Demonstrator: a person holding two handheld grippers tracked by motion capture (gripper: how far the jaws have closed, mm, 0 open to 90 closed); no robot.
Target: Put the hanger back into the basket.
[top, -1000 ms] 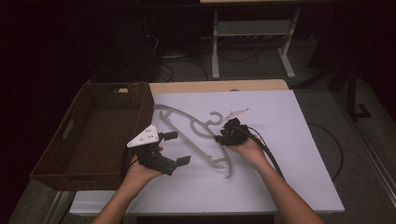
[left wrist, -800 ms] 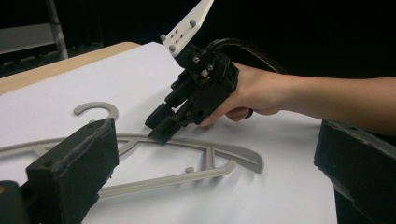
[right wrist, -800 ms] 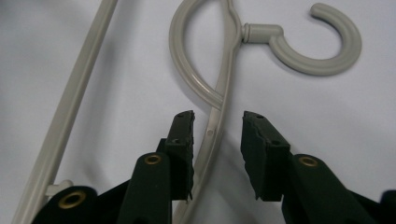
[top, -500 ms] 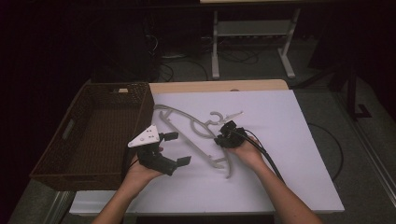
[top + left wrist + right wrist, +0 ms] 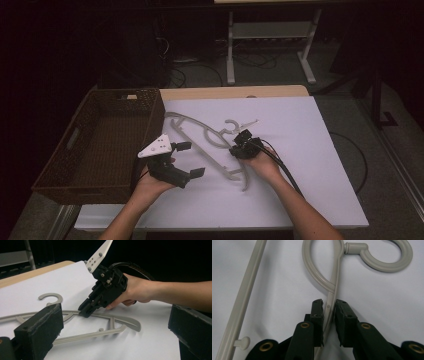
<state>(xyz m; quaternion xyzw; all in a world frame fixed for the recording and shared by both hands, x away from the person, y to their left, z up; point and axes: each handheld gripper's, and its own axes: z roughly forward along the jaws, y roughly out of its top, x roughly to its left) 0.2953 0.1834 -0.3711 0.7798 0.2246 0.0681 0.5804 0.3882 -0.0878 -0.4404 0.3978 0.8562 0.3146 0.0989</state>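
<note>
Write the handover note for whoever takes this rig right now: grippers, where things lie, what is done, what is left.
Right gripper: jaws have just been closing around the grey hanger on its upper arm just below the hook; a thin gap may remain on one side.
Left gripper: open, holding nothing, hovering beside the hanger's lower bar.
Hanger: flat on the white table sheet, right of the wicker basket.
Done: right gripper placed on the hanger.
Left: hanger not lifted; likely headed for the basket.

You face a white-topped table with a wooden far edge; a dark wicker basket sits at left. At upper centre, a pale metal stand and cables occupy the dim floor.
</note>
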